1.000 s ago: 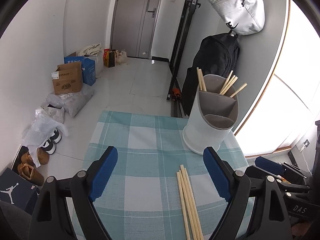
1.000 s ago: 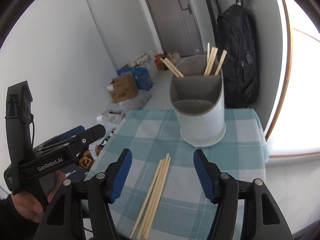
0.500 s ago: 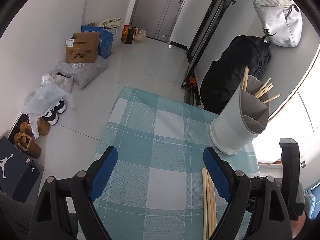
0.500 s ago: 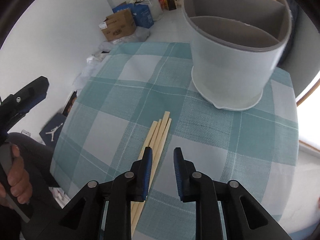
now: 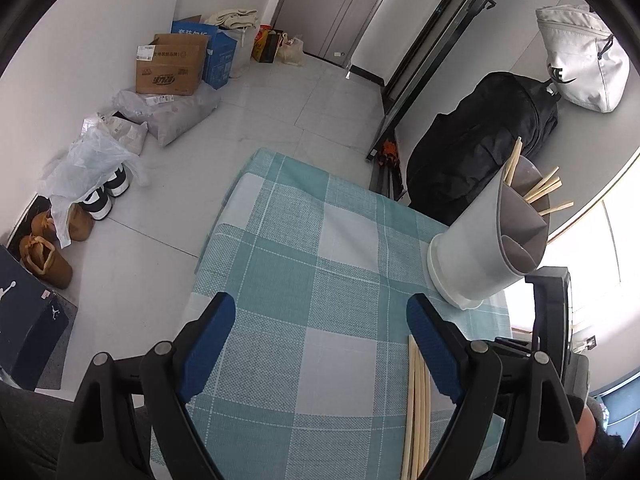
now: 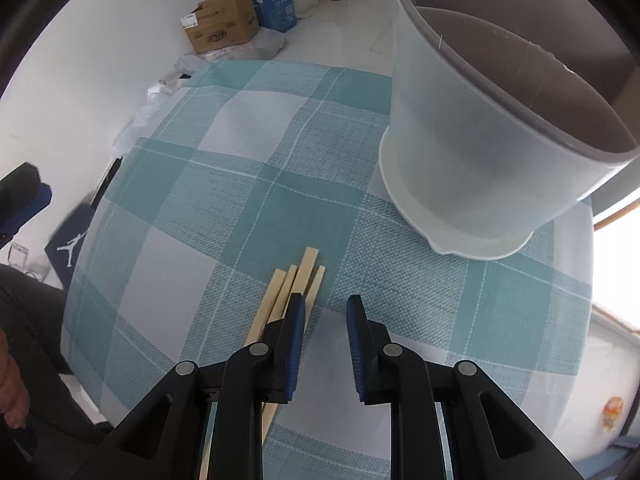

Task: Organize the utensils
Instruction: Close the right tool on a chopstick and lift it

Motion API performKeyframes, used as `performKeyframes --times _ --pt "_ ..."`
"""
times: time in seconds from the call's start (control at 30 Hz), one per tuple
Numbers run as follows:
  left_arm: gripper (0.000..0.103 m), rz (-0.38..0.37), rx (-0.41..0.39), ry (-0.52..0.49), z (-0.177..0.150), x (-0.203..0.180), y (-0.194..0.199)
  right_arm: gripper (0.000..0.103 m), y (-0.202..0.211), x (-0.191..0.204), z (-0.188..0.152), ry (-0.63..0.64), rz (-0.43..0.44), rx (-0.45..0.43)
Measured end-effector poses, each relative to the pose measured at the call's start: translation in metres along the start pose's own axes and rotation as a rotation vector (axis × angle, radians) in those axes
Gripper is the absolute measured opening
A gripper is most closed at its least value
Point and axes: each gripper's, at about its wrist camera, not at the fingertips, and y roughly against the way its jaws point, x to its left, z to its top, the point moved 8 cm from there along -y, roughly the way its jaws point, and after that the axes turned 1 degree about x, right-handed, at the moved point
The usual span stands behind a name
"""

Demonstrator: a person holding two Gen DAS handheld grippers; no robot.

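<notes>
The right gripper (image 6: 322,310), narrowly parted and gripping nothing, is held over the chopsticks (image 6: 294,280); the left gripper (image 5: 320,320) is held wide open, empty.

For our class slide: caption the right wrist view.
Right hand-held gripper narrowed above loose chopsticks near the utensil holder.

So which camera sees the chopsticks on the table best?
The right wrist view: the chopsticks lie fanned on the cloth, ends clear. The left wrist view shows them at the bottom edge, partly hidden behind a gripper finger.
</notes>
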Motion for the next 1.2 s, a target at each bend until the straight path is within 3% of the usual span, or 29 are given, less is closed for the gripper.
performKeyframes --times 0.23,0.4,0.57,0.77,0.93,1.2 --pt "0.084 0.001 0.017 0.006 0.001 0.002 -0.001 0.015 -0.002 0.003 0.003 0.055 -0.109 0.027" --pt "0.084 0.009 0.032 0.015 0.000 0.004 -0.004 0.012 -0.005 0.004 0.010 0.042 -0.104 0.027" --pt "0.084 0.012 0.052 0.014 -0.003 0.004 -0.009 0.005 0.000 -0.005 0.012 -0.003 -0.041 -0.016" --pt "0.084 0.036 0.074 -0.020 -0.010 0.000 -0.013 0.003 0.038 -0.027 0.018 -0.091 0.035 -0.162" --pt "0.084 0.046 0.139 -0.074 -0.023 -0.013 -0.026 0.003 0.089 -0.047 0.019 -0.164 0.105 -0.313" --pt "0.084 0.076 0.288 -0.237 -0.059 -0.049 -0.048 0.003 0.152 -0.074 -0.008 -0.239 0.194 -0.499"
